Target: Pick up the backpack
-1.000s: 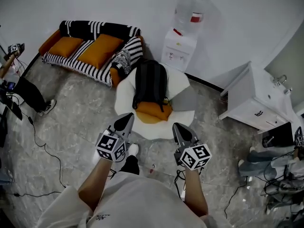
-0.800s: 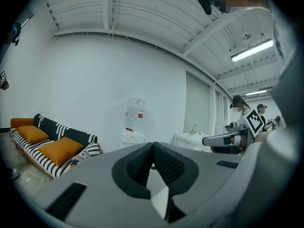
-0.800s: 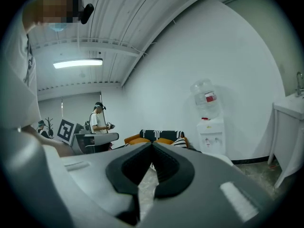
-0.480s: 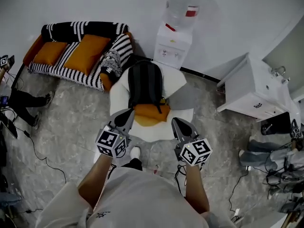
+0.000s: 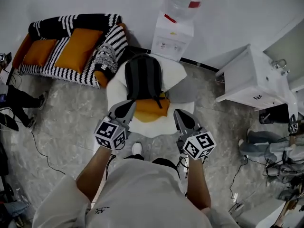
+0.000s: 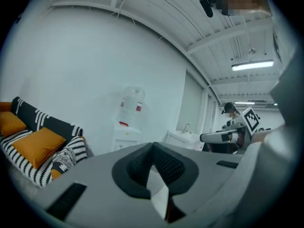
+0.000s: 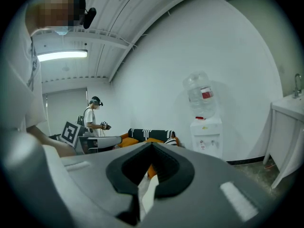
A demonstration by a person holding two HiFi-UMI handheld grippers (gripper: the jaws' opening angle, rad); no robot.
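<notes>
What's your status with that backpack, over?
Left gripper shut, empty; right gripper shut, empty. Backpack lies on white seat, untouched. Nothing blocking it.

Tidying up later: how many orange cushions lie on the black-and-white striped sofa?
2. One orange cushion lies at the left end of the black-and-white striped sofa in the head view; the second lies right beside it. None appears hidden.

Backpack (image 5: 143,77) on chair (image 5: 116,93), centre. Sofa (image 5: 66,46) left of chair. Dispenser (image 5: 172,34) behind chair, at wall. Cabinet (image 5: 249,80) right. Left gripper (image 5: 125,107), right gripper (image 5: 180,116) side by side before chair.
</notes>
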